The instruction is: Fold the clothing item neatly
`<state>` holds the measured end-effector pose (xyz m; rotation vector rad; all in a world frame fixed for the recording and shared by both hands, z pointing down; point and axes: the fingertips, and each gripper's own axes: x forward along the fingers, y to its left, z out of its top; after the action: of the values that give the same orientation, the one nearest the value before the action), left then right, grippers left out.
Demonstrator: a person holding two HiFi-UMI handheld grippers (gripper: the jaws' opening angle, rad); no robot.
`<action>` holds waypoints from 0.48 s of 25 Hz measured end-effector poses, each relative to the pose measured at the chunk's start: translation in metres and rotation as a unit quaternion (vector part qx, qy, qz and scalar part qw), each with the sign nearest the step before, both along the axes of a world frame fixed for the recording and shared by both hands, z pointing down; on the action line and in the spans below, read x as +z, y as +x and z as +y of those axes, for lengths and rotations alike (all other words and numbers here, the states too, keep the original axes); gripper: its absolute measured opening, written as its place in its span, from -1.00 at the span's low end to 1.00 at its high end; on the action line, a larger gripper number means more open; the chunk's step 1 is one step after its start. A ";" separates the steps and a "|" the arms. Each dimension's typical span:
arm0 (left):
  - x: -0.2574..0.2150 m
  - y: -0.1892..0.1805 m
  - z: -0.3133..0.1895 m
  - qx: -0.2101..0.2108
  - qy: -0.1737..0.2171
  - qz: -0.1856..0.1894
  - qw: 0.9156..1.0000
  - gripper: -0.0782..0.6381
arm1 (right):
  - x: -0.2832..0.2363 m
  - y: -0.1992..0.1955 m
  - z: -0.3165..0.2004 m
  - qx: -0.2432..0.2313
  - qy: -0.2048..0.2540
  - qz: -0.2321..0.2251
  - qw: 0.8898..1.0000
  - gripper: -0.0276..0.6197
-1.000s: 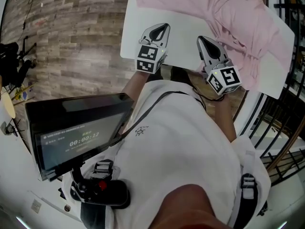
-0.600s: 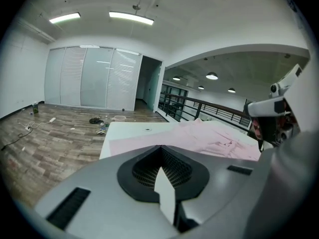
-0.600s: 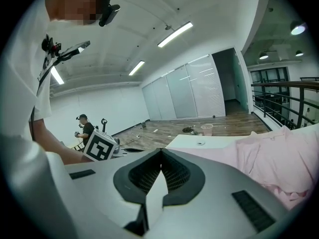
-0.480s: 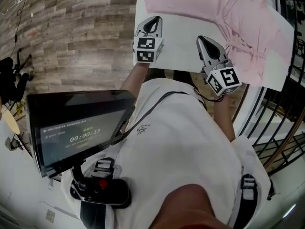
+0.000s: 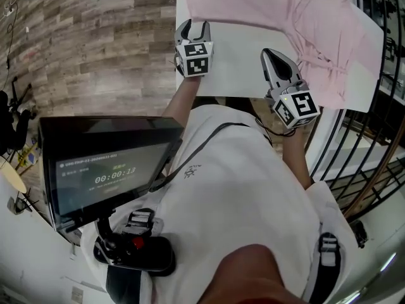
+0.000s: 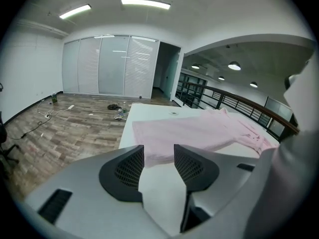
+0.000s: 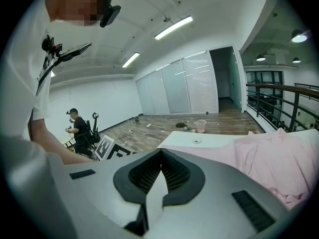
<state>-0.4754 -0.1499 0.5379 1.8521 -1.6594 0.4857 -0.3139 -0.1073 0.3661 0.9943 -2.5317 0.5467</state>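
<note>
1. A person's white shirt fills the foreground of the head view, with a dark strap running across the chest.
2. At the person's left, a dark flat screen shows a timer reading "00:00:13"; the smaller line above it is too fine to read. Below the screen sits a black handheld controller with a red button.
3. The left gripper, carrying a cube of black-and-white square markers, reaches over the near edge of the white counter. Its jaws have just been opening and stand apart with nothing between them; in the left gripper view bare counter shows through the gap.
4. The right gripper, with its own marker cube, hangs above the near edge of the counter. Its jaws are pressed together and hold nothing, as the right gripper view shows.
5. The pale pink clothing item lies spread across the far half of the counter, flat at the left and bunched in folds at the right. Its near hem lies just ahead of the left gripper's tips.
6. Grey-brown wood-plank floor surrounds the counter on the left; a black metal railing runs along the right.
7. Far off in the right gripper view, a second person in dark clothes stands on the floor.
</note>
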 end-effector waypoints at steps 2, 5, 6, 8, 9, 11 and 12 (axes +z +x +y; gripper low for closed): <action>0.005 -0.001 -0.001 -0.011 -0.008 0.001 1.000 -0.30 | -0.002 0.003 0.003 0.004 0.001 0.005 1.000 -0.91; 0.013 -0.003 -0.003 -0.024 -0.020 0.006 0.999 -0.30 | -0.005 0.006 0.009 0.003 0.003 0.010 1.000 -0.91; 0.014 -0.003 -0.004 -0.026 -0.022 0.008 0.999 -0.30 | -0.006 0.006 0.010 0.004 0.003 0.012 1.000 -0.91; 0.016 0.000 -0.005 -0.025 -0.029 0.011 0.999 -0.30 | -0.008 0.010 0.012 0.012 0.002 0.015 1.000 -0.91; 0.017 0.001 -0.004 -0.025 -0.033 0.012 0.999 -0.30 | -0.009 0.011 0.011 0.014 0.002 0.015 1.000 -0.91; 0.021 0.002 -0.002 -0.027 -0.042 0.014 0.999 -0.30 | -0.011 0.012 0.011 0.016 0.004 0.016 1.000 -0.91; 0.023 0.002 -0.001 -0.029 -0.047 0.016 0.998 -0.31 | -0.012 0.012 0.011 0.015 0.006 0.016 1.000 -0.91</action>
<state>-0.4737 -0.1509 0.5607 1.7294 -1.6357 0.4979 -0.3022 -0.0962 0.3544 1.0379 -2.4996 0.5209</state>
